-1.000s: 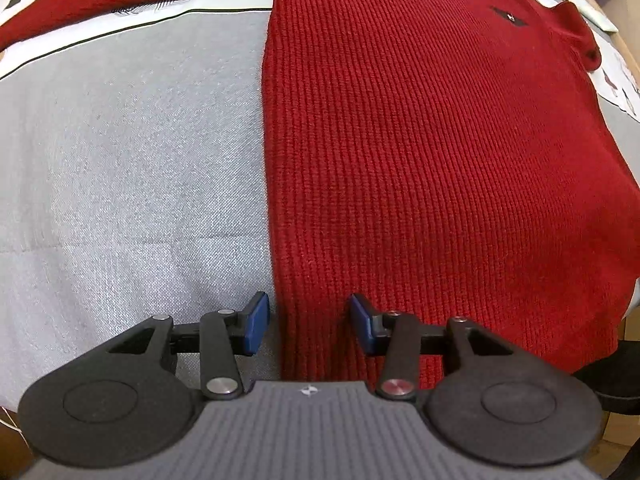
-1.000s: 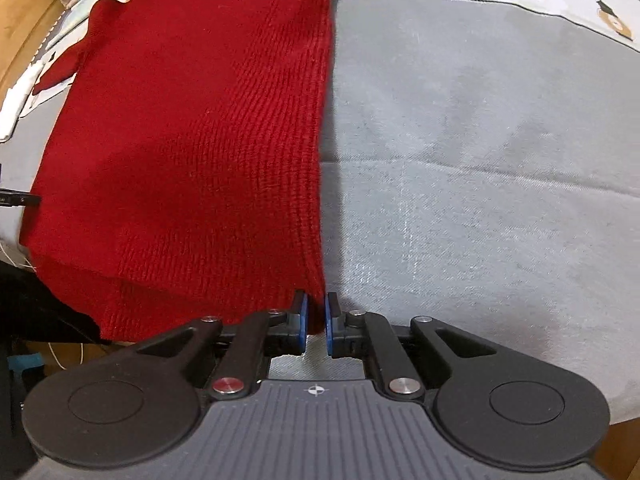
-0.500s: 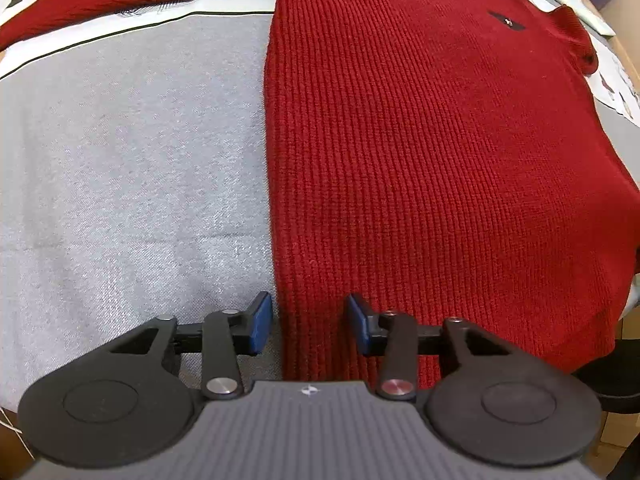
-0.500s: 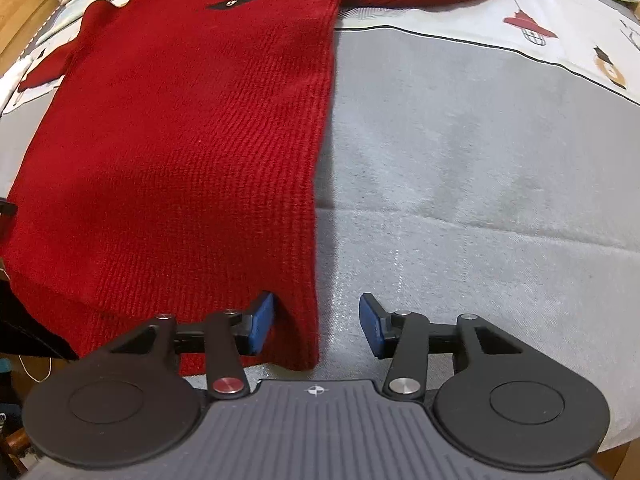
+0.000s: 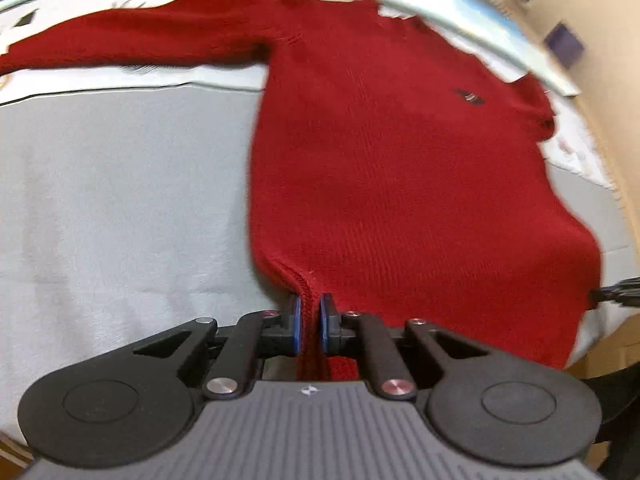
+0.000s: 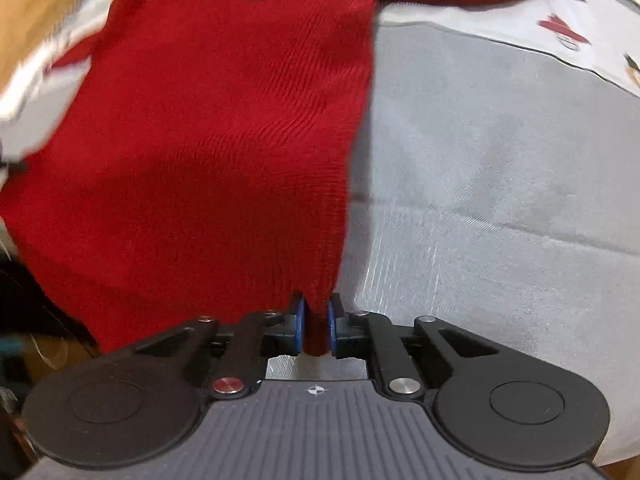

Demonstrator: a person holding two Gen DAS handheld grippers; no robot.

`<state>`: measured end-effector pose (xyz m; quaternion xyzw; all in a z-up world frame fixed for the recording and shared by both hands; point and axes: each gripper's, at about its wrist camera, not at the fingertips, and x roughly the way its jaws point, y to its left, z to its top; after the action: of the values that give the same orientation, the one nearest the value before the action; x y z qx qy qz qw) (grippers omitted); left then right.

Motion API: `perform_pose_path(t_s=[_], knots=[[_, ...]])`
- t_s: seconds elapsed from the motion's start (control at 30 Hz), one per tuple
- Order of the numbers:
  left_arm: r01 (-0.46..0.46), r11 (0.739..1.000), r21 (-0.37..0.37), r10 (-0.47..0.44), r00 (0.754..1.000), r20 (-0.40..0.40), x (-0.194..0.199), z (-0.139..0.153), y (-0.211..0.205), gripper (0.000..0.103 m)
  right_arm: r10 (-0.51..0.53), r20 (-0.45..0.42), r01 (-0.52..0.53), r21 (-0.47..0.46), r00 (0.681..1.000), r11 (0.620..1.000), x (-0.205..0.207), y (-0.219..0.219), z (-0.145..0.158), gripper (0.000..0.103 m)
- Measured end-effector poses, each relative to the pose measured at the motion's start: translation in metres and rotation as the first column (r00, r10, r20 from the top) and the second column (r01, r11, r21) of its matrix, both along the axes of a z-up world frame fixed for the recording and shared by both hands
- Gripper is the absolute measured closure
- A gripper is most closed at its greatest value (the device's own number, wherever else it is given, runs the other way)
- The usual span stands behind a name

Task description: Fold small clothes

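Both grippers' jaws, having just closed, are pinching a red sweater (image 5: 392, 160) (image 6: 208, 140) at its hem corners. The left gripper (image 5: 308, 322) is gripping one corner; the right gripper (image 6: 316, 326) the other, over a grey cloth (image 5: 120, 200)

Left wrist view: sweater (image 5: 392, 152) motion-blurred, knit ribs smeared. Left sleeve end cut by left edge. Chest logo (image 5: 469, 96) too blurred to read. Hem under left tongs (image 5: 307, 322) hidden by tongs body. Purple item (image 5: 565, 42) at top right blurred, cannot tell what. Dark object (image 5: 618, 296) at right edge cut off, unidentifiable.

Right wrist view: sweater top cut by upper edge; far side smeared. Prints (image 6: 564, 32) on cloth (image 6: 500, 168) blurred. Hem corner inside right tongs (image 6: 316, 326) partly hidden by pads. Lower left dark, contents unreadable.
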<state>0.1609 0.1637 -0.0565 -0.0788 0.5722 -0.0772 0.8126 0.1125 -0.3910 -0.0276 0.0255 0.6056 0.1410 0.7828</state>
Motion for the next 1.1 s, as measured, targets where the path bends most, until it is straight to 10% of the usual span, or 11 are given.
perform_pose_path(t_s=[0.23, 0.37, 0.5, 0.8, 0.93, 1.1], knots=[[0.115, 0.973, 0.2, -0.097, 0.99, -0.098, -0.003, -0.027, -0.025, 0.093, 0.003, -0.067, -0.008, -0.083, 0.998, 0.997, -0.002, 0.004, -0.012, 0.092], [0.103, 0.972, 0.211, -0.085, 0.992, -0.092, -0.002, -0.029, -0.026, 0.086, -0.013, -0.065, 0.007, -0.084, 0.998, 0.996, 0.001, 0.004, -0.012, 0.091], [0.07, 0.972, 0.222, -0.063, 0.997, -0.042, 0.004, -0.019, -0.034, 0.075, -0.037, -0.046, 0.031, -0.123, 0.998, 0.992, 0.0, -0.003, -0.013, 0.066], [0.049, 0.993, 0.109, -0.055, 0.997, 0.059, 0.002, -0.005, -0.03, 0.068, -0.124, 0.052, 0.125, -0.025, 0.991, 0.992, 0.001, -0.013, 0.008, 0.062], [0.136, 0.989, 0.059, -0.139, 0.989, 0.056, 0.003, -0.001, -0.045, 0.068, -0.076, -0.017, 0.075, -0.05, 0.997, 0.996, 0.005, -0.003, -0.011, 0.062], [0.312, 0.944, 0.109, -0.314, 0.949, 0.002, -0.014, -0.009, -0.078, 0.054, 0.01, -0.093, -0.016, -0.07, 0.996, 0.997, 0.0, 0.01, -0.024, 0.089]])
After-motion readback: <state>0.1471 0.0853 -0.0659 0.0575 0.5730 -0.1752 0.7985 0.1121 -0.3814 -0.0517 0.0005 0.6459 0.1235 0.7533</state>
